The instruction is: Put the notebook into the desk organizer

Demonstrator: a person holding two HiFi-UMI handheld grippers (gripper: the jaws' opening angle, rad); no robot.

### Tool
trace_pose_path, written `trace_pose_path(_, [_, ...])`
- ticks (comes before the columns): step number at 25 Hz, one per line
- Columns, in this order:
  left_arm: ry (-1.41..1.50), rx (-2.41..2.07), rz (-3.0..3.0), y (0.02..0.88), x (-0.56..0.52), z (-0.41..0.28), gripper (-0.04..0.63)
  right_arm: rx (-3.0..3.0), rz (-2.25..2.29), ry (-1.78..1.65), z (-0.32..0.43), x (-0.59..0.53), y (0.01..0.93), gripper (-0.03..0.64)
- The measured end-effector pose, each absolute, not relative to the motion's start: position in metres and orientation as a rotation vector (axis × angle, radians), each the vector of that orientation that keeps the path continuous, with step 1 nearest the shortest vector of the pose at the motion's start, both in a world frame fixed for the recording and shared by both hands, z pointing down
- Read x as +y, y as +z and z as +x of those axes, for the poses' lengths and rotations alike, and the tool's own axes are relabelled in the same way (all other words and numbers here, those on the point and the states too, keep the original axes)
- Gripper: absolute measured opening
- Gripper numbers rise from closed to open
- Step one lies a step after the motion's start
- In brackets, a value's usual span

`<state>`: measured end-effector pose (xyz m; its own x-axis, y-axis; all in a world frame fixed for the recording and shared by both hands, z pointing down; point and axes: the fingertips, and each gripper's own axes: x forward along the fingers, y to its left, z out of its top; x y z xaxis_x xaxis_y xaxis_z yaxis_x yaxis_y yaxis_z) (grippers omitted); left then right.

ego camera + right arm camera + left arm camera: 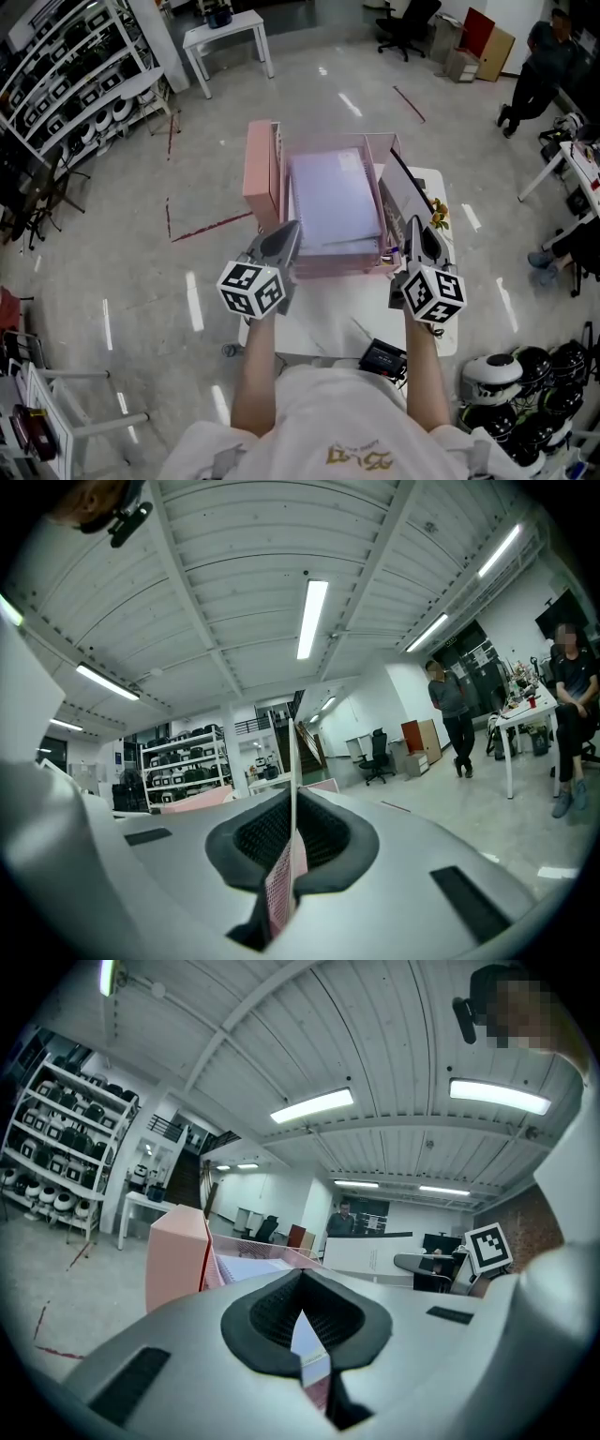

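now the left gripper is closed on the near corner of the notebook, which lies between the side walls of the pink desk organizer on the white table. the right gripper is closed on a thin pink mesh wall at the organizer's right side.

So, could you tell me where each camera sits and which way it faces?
Head view: on the person's head, facing steeply down at the notebook and pink desk organizer; both forearms, the left hand-held gripper and right hand-held gripper show.
Left gripper view: on that hand-held gripper, facing along its jaws, shut on the notebook's edge, toward the organizer.
Right gripper view: on that hand-held gripper, facing along its jaws, shut on a white sheet, toward the shelving.
Shared: head and left gripper views both show the organizer.
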<state>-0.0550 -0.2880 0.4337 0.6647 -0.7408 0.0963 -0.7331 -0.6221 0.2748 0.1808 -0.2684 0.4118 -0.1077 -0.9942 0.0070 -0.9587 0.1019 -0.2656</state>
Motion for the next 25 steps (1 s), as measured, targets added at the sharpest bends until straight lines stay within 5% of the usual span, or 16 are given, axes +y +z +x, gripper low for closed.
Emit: trace_pose_path(25, [-0.052, -1.222, 2.574, 0.431, -0.288, -0.063, 0.015, 2.333, -1.955, -0.121, 0.148, -0.283, 0.392, 0.020])
